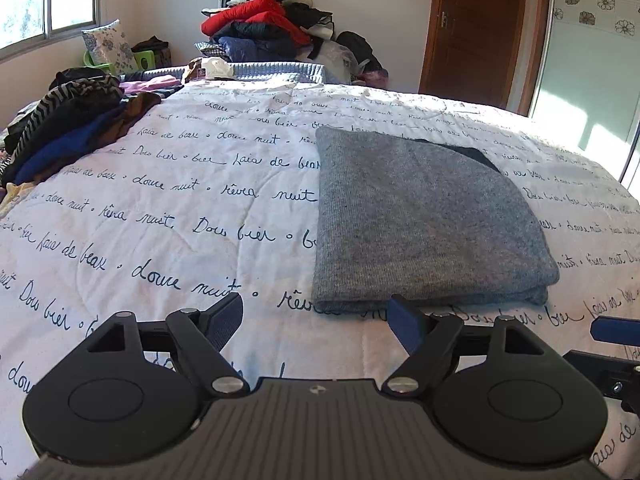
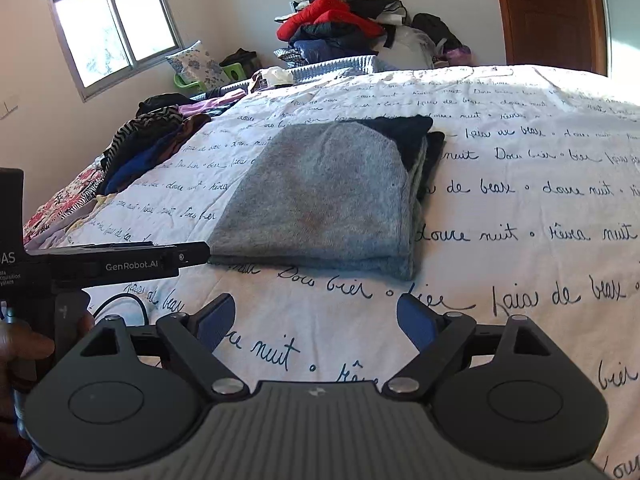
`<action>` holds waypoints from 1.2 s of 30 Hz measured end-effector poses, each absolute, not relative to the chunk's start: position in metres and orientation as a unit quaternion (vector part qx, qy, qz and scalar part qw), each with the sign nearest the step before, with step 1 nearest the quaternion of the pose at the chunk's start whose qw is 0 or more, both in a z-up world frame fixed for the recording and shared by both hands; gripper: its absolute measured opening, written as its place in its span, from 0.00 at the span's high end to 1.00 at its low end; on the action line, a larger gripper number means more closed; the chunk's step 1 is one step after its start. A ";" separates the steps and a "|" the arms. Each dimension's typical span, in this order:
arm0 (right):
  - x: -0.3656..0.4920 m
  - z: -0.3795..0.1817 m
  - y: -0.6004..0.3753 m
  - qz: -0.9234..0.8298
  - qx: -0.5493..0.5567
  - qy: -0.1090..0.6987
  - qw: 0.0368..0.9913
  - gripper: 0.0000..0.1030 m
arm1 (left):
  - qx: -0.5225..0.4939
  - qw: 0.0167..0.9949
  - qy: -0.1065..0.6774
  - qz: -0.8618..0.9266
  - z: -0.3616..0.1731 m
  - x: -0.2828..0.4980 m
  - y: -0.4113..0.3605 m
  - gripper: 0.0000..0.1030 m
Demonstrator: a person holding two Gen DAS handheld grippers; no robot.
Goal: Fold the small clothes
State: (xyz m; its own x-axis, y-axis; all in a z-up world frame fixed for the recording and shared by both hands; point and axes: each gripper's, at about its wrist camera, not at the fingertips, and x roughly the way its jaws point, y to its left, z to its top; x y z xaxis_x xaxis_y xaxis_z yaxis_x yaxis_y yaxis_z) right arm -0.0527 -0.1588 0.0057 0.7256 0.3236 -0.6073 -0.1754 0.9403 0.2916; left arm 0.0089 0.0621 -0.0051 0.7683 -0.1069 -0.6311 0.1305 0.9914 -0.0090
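A: On the white quilt with dark cursive lettering (image 1: 160, 200), the grey knitted garment (image 1: 420, 220) lies folded into a neat square over a darker piece, just ahead of both tools.

B: So that fold looks done?

A: I'd say so. The left gripper (image 1: 316, 320) and right gripper (image 2: 316, 320) both stand wide, holding nothing. Next is probably fetching another item from the striped and blue heap of clothes (image 1: 68, 128) at the left edge; nothing blocks the way.

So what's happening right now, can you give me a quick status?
Left gripper and right gripper open, empty. Grey sweater folded on the bedspread. Nothing in the way.
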 end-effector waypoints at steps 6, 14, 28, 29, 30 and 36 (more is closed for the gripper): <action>-0.057 0.000 -0.148 0.115 0.093 0.346 0.927 0.07 | 0.023 0.943 0.330 -0.048 -0.014 -0.001 0.069 0.23; -0.051 -0.016 -0.146 0.065 0.075 0.346 0.933 0.07 | 0.028 0.945 0.324 -0.025 -0.028 0.001 0.069 0.23; -0.042 -0.038 -0.150 0.023 0.061 0.344 0.937 0.07 | 0.041 0.947 0.318 -0.016 -0.048 0.005 0.065 0.15; -0.042 -0.039 -0.150 0.022 0.058 0.344 0.937 0.07 | 0.039 0.948 0.315 -0.014 -0.049 0.004 0.065 0.14; -0.041 -0.040 -0.149 0.021 0.054 0.342 0.938 0.05 | 0.037 0.949 0.313 -0.013 -0.050 0.004 0.066 0.13; -0.043 -0.046 -0.143 0.017 0.024 0.336 0.941 0.03 | 0.021 0.949 0.314 -0.012 -0.054 0.005 0.071 0.05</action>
